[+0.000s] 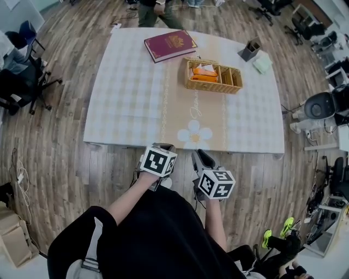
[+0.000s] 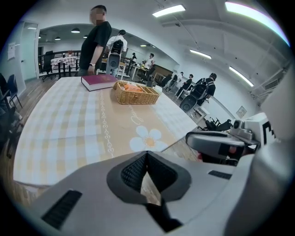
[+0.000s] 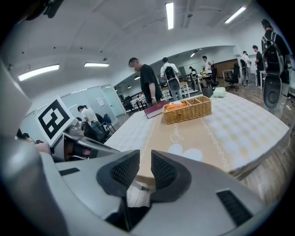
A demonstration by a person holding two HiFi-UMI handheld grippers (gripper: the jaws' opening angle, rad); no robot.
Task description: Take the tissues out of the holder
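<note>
Toward the far side of the table (image 1: 131,92), the wicker holder (image 1: 215,89) sits with the orange tissues (image 1: 204,75) lying in its left compartments. A red book (image 1: 170,44) lies just behind it to the left. A dark container (image 1: 250,49) and a pale green item (image 1: 263,64) stand near the far right corner. A person (image 1: 155,13) stands at the far edge, close to the book. Both tongs hang off the near edge, well apart from the holder, with checked cloth and a printed flower (image 1: 194,133) between. The left gripper (image 2: 146,154) has its pads pressed together at the tips on nothing. The right gripper (image 3: 144,166) shows a narrow gap, also empty. Office chairs (image 1: 22,82) ring the wooden floor.
</note>
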